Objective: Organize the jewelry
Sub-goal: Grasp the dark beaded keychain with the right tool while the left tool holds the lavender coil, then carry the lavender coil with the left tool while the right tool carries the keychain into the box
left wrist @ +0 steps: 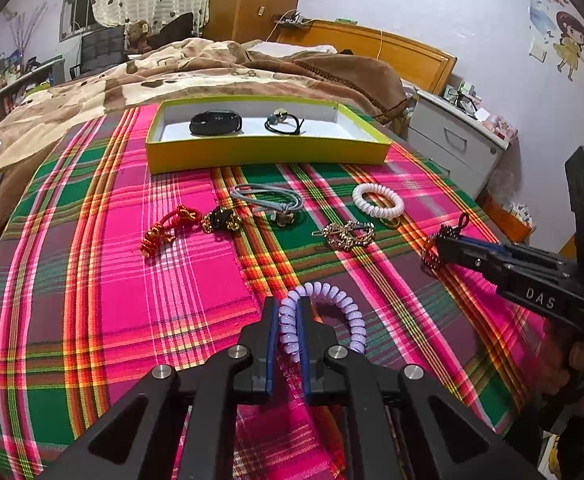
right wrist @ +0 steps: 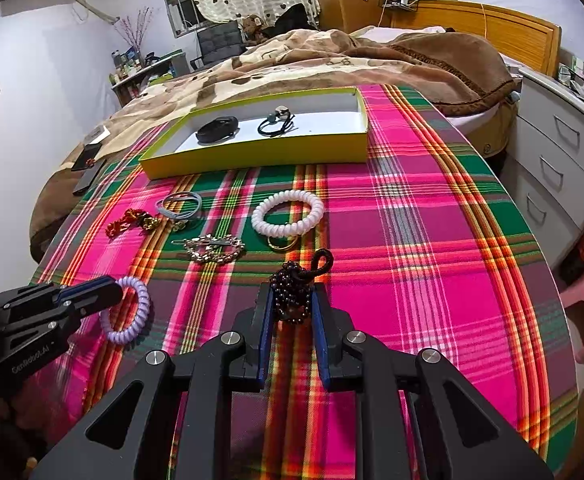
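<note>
1. Jewelry lies on the plaid cloth (right wrist: 432, 240) ahead of both our tongs; the cloth's right edge curves off well to the right of the right tongs (right wrist: 292, 300), with broad bare cloth between.
2. Beyond the pieces, the yellow box (left wrist: 267, 152) sits straight ahead of the left tongs (left wrist: 289, 312), its near wall facing us; inside lie a black band (left wrist: 215, 123) and a black tie (left wrist: 283, 124), with bare floor to their right.
3. Our left tongs are nearly closed, pads pressing one side of the lilac coil (left wrist: 344, 308); the rest of the loop hangs out to the right.
4. Our right tongs are partly closed on the dark bead bracelet (right wrist: 292, 292), its cord loop poking out ahead of the tips.
5. Between the tongs and the box lie a red knot (left wrist: 163, 232), a black-and-gold piece (left wrist: 221, 220), a grey tie (left wrist: 267, 200), a gold chain (left wrist: 348, 234) and a white coil (left wrist: 378, 200).
6. A bed with a brown blanket (left wrist: 211, 68) rises behind the box.
</note>
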### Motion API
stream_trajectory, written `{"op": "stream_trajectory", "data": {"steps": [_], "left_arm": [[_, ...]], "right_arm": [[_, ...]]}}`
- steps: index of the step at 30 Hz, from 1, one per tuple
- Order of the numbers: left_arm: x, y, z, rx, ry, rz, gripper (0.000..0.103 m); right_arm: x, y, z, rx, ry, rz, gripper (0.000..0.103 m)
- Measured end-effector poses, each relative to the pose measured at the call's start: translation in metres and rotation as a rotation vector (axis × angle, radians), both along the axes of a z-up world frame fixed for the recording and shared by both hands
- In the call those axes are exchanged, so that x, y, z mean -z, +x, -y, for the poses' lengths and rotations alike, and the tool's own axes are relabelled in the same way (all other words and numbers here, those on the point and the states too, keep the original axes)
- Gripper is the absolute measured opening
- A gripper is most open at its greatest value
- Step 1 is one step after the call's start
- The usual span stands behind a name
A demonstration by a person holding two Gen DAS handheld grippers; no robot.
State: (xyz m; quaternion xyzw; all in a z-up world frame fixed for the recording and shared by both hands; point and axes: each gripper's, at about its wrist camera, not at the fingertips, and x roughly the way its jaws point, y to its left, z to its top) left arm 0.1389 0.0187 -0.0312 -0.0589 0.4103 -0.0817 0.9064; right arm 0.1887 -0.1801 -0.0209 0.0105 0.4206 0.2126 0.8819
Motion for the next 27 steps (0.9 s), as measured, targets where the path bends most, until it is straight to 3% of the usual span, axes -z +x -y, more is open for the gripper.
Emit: {"op": "stream_trajectory", "data": {"steps": [14, 27], "left_arm": [[-0.018, 0.001, -0.006, -0.017, -0.012, 0.050, 0.009], [-0.053, 0.032, -0.017, -0.050, 0.020, 0.138, 0.009]], "right_arm": [[-0.018, -0.005, -0.005, -0.010, 0.033, 0.042, 0.019], [-0.039, 0.018, -0.019, -0.017, 0.042, 0.101, 0.019]]}}
